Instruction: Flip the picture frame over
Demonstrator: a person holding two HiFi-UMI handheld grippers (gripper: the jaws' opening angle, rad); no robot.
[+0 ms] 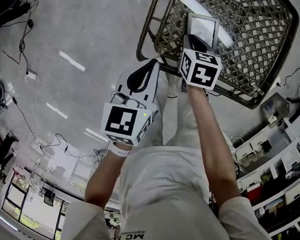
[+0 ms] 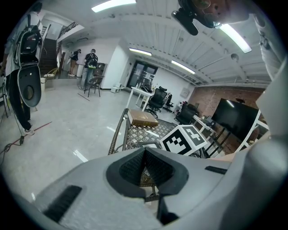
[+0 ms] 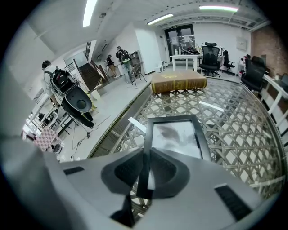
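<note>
Head view: picture frame (image 1: 202,28) lies glass-up on the woven lattice table (image 1: 257,57), upper middle of the frame. Right gripper (image 3: 146,155) is closed on the frame's near left rail, which runs between its pads (dark rail, pale glass beyond). Left gripper (image 2: 144,152) sits at centre left in the head view, just off the table's near edge, jaws together and empty. A brown book (image 3: 179,81) lies at the table's far end.
</note>
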